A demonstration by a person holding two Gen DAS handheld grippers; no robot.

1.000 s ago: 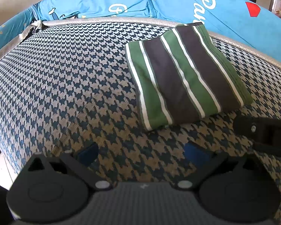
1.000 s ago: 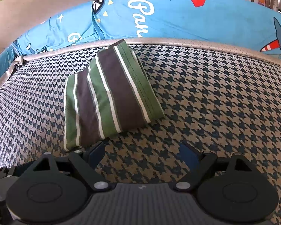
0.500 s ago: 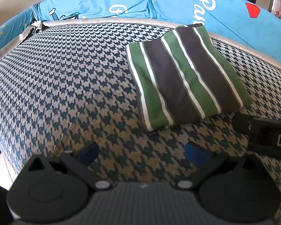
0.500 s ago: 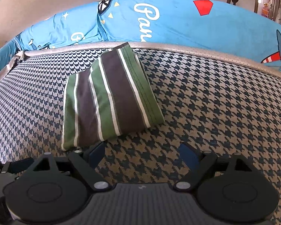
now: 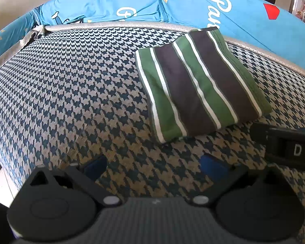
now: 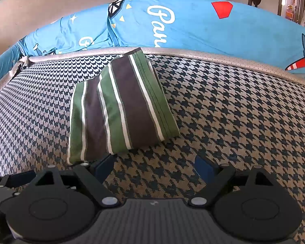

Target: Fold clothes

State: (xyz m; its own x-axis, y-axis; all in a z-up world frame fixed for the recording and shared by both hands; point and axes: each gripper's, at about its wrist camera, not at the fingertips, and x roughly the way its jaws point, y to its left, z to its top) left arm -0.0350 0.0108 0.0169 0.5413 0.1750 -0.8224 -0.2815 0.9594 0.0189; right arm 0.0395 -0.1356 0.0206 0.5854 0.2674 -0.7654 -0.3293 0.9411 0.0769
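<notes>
Both grippers stand with jaws spread wide and nothing between them: the left gripper [image 5: 154,164] and the right gripper [image 6: 154,165] each hang over bare upholstery. Largest in view is the blue cartoon-printed fabric cover [image 6: 193,26] along the back, then the navy-and-cream houndstooth cushion [image 5: 81,93] with its grey piped edge. On that cushion, toward the back edge, lies the green, brown and white striped garment [image 6: 120,111], folded into a compact rectangle with its layered edges stacked. Folding of this piece appears complete; whether more clothes wait outside both views cannot be told.
</notes>
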